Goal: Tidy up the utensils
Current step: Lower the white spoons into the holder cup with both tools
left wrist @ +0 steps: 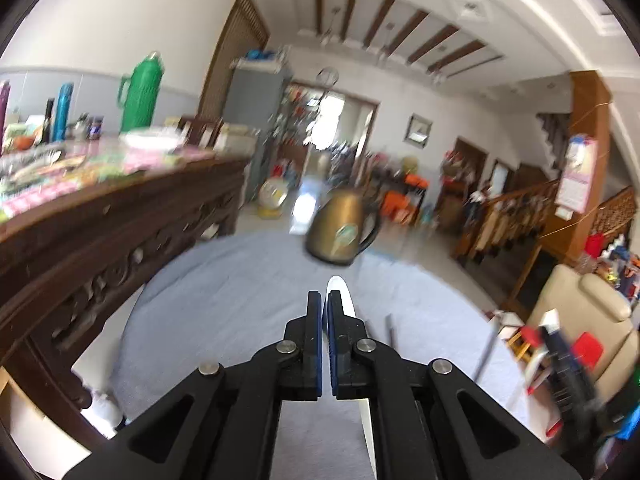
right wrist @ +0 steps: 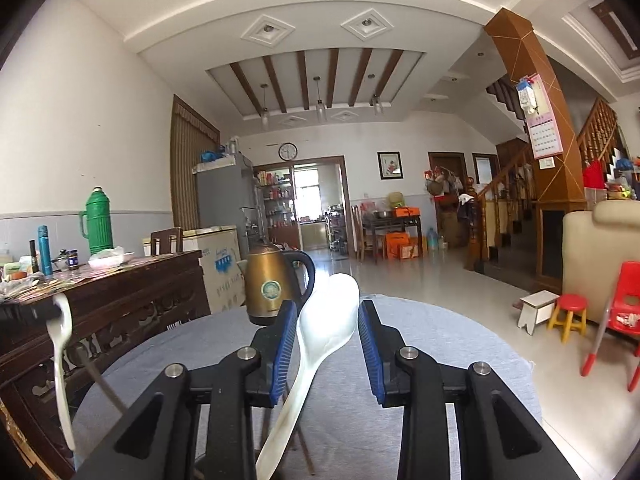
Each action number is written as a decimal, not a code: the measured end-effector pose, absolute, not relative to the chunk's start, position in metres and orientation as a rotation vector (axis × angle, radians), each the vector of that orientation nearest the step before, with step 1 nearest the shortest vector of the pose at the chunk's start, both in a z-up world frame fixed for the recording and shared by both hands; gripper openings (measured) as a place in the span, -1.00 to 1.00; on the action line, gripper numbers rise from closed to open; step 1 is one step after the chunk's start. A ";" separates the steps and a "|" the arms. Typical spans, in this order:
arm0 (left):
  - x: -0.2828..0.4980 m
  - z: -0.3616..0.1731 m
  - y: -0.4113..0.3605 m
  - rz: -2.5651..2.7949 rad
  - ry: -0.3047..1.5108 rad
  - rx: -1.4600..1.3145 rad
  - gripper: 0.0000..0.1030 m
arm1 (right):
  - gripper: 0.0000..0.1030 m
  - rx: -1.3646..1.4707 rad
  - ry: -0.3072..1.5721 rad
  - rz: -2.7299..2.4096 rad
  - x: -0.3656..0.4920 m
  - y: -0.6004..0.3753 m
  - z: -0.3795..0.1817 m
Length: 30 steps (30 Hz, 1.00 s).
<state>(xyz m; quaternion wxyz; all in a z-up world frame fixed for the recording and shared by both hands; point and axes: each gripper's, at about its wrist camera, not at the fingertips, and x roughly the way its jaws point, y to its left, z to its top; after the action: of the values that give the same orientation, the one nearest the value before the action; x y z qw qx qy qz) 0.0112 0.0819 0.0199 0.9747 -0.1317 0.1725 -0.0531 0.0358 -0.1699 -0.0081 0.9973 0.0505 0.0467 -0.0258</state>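
Right wrist view: a white ceramic spoon (right wrist: 326,322) stands tilted between the fingers of the right gripper (right wrist: 328,344), bowl up, handle running down past the blue pads (right wrist: 285,354). The spoon leans against the left pad; the right pad stands clear of it, so the jaws are apart. At the left edge a second white spoon (right wrist: 62,364) hangs from the dark tip of the left gripper (right wrist: 30,312).

Left wrist view, blurred: the left gripper (left wrist: 325,344) has its jaws nearly together, with the second spoon's white bowl tip (left wrist: 340,292) showing just past the right finger and a white length below it; a firm clamp cannot be told.

A round tabletop (right wrist: 460,344) under grey cloth lies beneath both grippers, with a gold electric kettle (right wrist: 270,286) at its far side. A dark carved sideboard (right wrist: 132,304) stands beside it.
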 end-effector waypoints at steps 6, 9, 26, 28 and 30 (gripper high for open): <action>-0.014 0.042 0.034 -0.184 0.154 -0.163 -0.95 | -0.34 0.065 0.089 -0.046 0.034 -0.150 -0.027; -0.007 0.040 0.012 -0.212 0.122 -0.121 -0.95 | -0.34 0.056 0.098 -0.039 0.032 -0.148 -0.037; 0.025 -0.001 -0.032 -0.227 0.202 -0.077 -0.94 | -0.33 0.045 0.095 0.007 0.020 -0.165 -0.063; 0.022 -0.008 -0.035 -0.227 0.208 -0.068 -0.94 | -0.33 0.047 0.093 0.011 0.019 -0.166 -0.063; 0.022 -0.013 -0.037 -0.227 0.221 -0.064 -0.94 | -0.33 0.045 0.093 0.014 0.018 -0.168 -0.063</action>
<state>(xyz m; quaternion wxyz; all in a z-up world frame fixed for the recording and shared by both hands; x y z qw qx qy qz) 0.0217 -0.0366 -0.0132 0.9870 -0.0317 0.1100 -0.1130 0.0177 -0.1676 -0.0633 0.9986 0.0227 0.0466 0.0070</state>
